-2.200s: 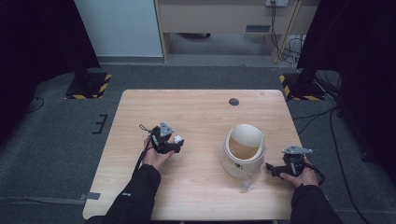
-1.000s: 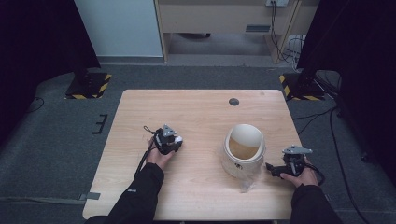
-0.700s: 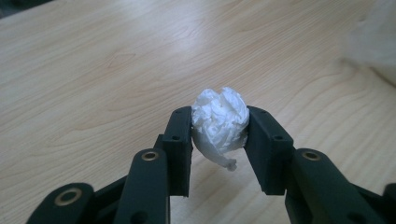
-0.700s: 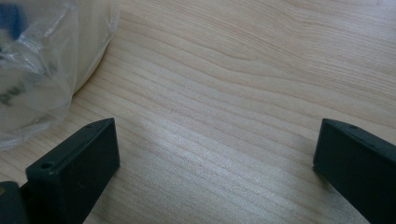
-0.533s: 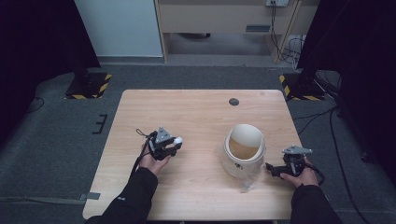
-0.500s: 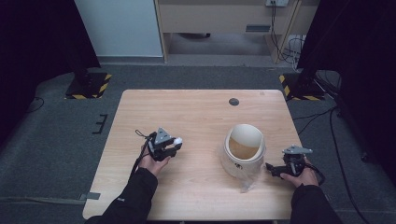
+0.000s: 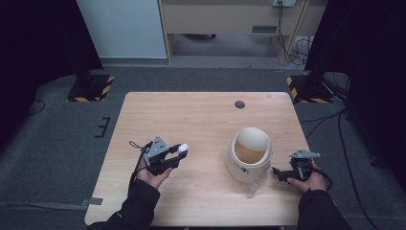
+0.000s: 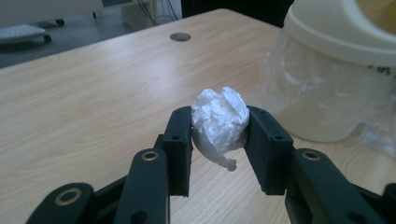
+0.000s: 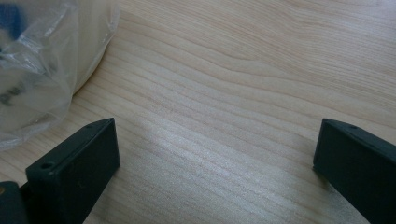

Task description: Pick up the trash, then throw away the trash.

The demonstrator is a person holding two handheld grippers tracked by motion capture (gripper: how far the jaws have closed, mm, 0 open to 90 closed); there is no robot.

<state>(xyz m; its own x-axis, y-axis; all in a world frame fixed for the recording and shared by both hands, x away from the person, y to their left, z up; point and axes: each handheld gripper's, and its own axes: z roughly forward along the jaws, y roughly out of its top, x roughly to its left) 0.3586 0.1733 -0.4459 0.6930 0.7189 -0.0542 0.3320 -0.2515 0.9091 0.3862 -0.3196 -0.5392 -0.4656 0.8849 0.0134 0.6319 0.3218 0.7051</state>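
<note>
Left claw (image 8: pixel 219 140) clamped on a crumpled white paper ball (image 8: pixel 219 123), pads pressing both flanks, the wad bulging above the jaw tops and a twisted tail hanging below. Carried clear of the bench (image 7: pixel 206 120), well to the left of the cream bin (image 7: pixel 250 155) in the high view, left claw (image 7: pixel 181 149) pointing toward that bin.

Bin standing toward the right half of the bench, mouth open upward and tilted a little toward the far edge, lined with a clear plastic bag (image 8: pixel 299 79) that spills down the outside and onto the wood at the near side. Seen along the left claw's jaws, bin ahead and to the right, rim higher than the ball.

Right claw (image 7: pixel 282 173) spread wide with nothing between the jaws, resting low just to the right of the bin, bag edge (image 9: pixel 32 70) beside its left jaw.

Likely step: carrying the ball to the bin for dropping. Deciding relation: bin mouth lying rightward of and above the ball, so a lift plus a sideways travel over the rim before release. Left hand the one that matters; right claw nearer the bin but empty, perhaps placed to steady it.
</note>
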